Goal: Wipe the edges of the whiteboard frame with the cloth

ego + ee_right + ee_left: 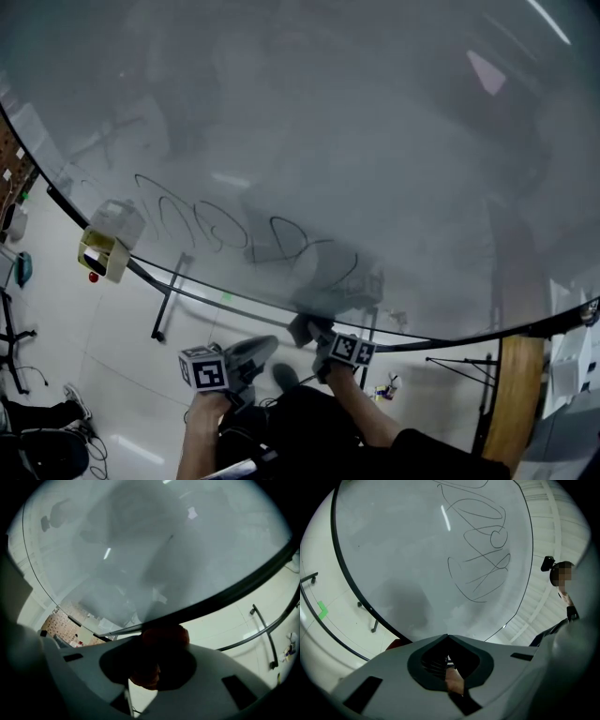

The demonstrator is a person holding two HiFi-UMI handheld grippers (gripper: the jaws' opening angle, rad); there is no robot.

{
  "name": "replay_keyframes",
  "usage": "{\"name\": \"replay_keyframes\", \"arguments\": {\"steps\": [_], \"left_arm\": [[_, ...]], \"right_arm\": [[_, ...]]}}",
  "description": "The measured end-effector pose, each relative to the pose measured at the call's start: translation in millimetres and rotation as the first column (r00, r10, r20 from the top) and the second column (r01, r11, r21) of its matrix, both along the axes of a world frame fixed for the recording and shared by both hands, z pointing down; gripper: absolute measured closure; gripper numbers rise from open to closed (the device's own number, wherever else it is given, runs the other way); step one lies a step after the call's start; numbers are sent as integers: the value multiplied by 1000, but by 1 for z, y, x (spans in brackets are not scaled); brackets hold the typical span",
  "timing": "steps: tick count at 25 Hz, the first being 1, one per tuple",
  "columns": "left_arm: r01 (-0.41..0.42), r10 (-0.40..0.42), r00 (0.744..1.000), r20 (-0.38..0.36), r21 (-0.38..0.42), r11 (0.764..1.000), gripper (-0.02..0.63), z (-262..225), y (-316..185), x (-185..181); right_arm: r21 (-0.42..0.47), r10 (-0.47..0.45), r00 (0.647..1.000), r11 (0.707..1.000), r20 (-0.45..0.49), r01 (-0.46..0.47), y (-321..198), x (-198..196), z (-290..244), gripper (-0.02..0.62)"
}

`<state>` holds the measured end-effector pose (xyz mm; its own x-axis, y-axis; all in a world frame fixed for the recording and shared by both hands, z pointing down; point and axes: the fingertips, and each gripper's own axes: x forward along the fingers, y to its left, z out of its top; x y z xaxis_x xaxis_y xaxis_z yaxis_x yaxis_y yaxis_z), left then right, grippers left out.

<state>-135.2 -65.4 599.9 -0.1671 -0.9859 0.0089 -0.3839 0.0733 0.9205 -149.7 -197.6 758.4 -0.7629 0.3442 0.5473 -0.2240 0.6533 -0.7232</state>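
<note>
The whiteboard fills the head view, with black scribbles low on it and a black frame along its lower edge. My right gripper is up at that lower frame, shut on an orange-red cloth. In the right gripper view the cloth bulges at the jaw tips, touching the dark frame. My left gripper hangs just below the frame, to the left of the right one. Its jaws meet at the tips, with no cloth between them. A red bit of cloth peeks past its left jaw.
A yellow-and-white eraser holder hangs on the board's left edge. The stand's black leg drops to the pale floor. A wooden post stands at the right. A person shows at the right of the left gripper view.
</note>
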Motion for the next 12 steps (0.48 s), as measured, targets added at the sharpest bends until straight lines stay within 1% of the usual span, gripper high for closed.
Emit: {"name": "replay_keyframes", "arguments": {"steps": [4, 9, 12], "left_arm": [[-10, 10, 1000, -16, 30, 1000, 611, -4, 25, -11], [-10, 10, 1000, -13, 32, 999, 611, -2, 56, -20], [3, -2, 1000, -13, 35, 999, 611, -1, 75, -25]], "right_arm": [[8, 6, 1000, 1000, 6, -6, 26, -16, 0, 494], [30, -18, 1000, 999, 7, 18, 55, -33, 6, 493], [42, -12, 1000, 999, -1, 12, 69, -40, 4, 494]]}}
